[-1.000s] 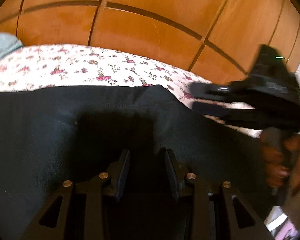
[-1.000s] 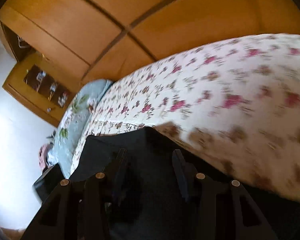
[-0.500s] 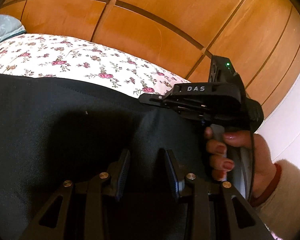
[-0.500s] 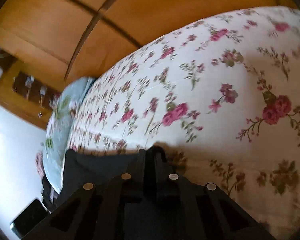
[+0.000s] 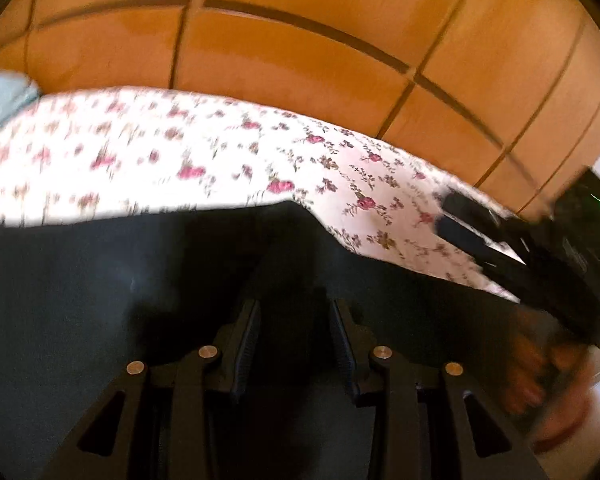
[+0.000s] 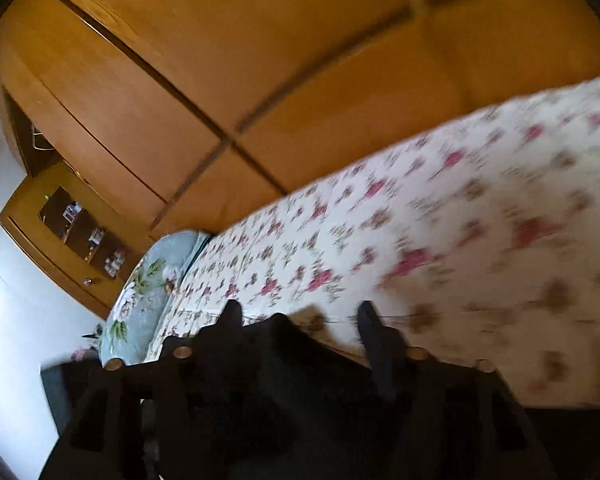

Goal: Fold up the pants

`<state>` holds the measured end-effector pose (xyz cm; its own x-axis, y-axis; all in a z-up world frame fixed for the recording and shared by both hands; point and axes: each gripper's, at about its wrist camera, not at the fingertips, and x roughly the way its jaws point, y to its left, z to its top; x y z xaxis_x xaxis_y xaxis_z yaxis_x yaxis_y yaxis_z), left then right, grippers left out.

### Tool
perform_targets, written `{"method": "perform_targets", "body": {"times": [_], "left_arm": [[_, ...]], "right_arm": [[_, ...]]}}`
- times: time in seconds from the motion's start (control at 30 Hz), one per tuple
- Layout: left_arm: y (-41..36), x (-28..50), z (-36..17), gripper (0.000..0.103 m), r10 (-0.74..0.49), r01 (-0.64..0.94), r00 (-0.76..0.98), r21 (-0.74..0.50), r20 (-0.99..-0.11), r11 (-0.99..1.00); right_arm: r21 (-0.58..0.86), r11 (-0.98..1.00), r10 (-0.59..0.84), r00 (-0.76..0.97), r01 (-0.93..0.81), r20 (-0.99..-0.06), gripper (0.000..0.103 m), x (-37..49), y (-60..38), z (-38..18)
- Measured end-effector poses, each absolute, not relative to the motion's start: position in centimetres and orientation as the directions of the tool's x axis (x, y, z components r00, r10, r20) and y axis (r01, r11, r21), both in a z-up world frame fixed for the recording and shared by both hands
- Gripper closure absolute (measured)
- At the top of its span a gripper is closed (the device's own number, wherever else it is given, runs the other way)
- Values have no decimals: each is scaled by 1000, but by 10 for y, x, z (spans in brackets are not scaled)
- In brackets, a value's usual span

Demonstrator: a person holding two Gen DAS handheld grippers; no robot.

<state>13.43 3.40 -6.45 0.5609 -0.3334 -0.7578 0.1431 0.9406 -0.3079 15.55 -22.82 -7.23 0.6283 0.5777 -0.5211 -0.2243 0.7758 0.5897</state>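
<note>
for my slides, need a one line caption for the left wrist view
Left gripper over black pants on a floral bedspread, right gripper opening alongside.

Black pants (image 5: pixel 140 280) and a pale blue pillow (image 6: pixel 148 292) lie on the floral-sheeted bed (image 5: pixel 180 160).

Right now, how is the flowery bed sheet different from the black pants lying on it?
The flowery bed sheet is white with small pink roses; the black pants are plain and dark. The sheet covers the whole bed, while the pants cover only the near part of it. The sheet lies underneath; the pants lie on top, between the left gripper's fingers. Both are soft cloth spread out on the bed.
</note>
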Motion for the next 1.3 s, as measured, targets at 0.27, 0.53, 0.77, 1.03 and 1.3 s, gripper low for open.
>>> {"method": "perform_targets", "body": {"times": [0.27, 0.53, 0.77, 1.03, 1.3], "left_arm": [[17, 189, -92, 67, -221, 130, 564, -178, -796, 975], [24, 198, -101, 64, -262, 137, 596, -225, -759, 965], [30, 177, -82, 64, -280, 114, 581, -264, -765, 958], [33, 108, -89, 63, -303, 125, 611, -289, -731, 949], [13, 73, -84, 57, -298, 169, 642, -249, -706, 954]], "right_arm": [[408, 902, 404, 614, -142, -678, 92, 122, -259, -103], [449, 891, 376, 648, -58, -662, 102, 130, -277, -121], [518, 854, 393, 726, -60, -564, 82, 96, -298, -92], [508, 843, 173, 804, 178, -569, 71, -15, -380, -73], [530, 692, -88, 786, 490, -612, 71, -122, -469, -84]]}}
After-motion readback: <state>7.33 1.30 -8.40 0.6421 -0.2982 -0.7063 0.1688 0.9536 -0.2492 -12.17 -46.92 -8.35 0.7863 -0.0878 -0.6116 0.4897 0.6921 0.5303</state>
